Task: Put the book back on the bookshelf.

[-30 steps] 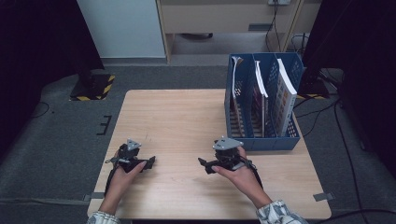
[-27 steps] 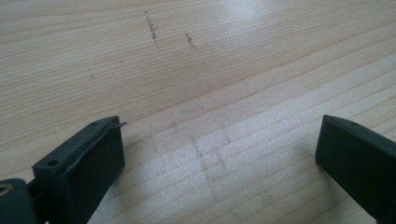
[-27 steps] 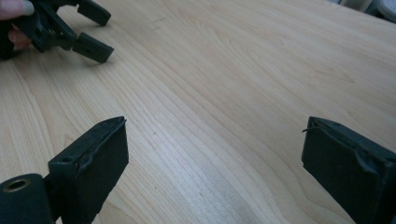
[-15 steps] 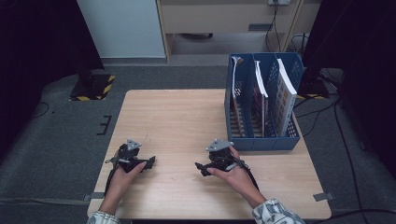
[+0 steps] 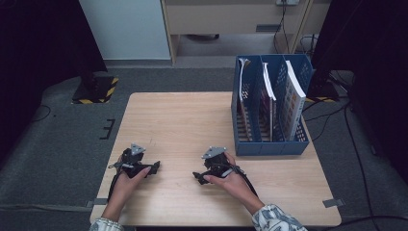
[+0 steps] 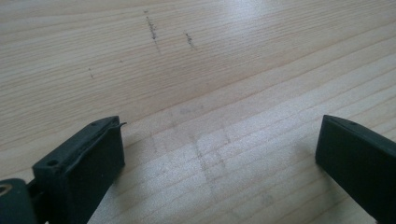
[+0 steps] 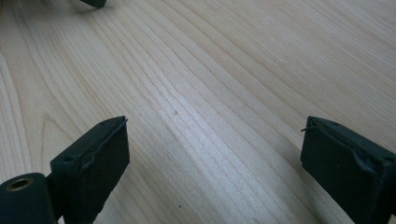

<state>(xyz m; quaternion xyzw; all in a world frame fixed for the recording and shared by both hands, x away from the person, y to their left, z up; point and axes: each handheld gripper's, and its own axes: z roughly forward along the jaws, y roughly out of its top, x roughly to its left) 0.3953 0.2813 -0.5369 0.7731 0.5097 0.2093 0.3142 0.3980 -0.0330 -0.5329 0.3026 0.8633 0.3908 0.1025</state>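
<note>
While both grippers rest spread and empty on desk (image 5: 183, 120), blue file rack (image 5: 269, 144) lies forward-right; right gripper (image 5: 199, 177) judged nearer than left gripper (image 5: 153, 169).

Left gripper (image 6: 219, 154): jaws spread wide, nothing between them, one at 8 o'clock, the other at 4 o'clock. Below them, pale wooden table (image 6: 243, 70), grain running roughly 8 to 2 o'clock. Short dark scuff marks (image 6: 152, 29) near 12 o'clock.

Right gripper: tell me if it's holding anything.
No, the right gripper has its jaws wide apart with only bare table between them.
</note>
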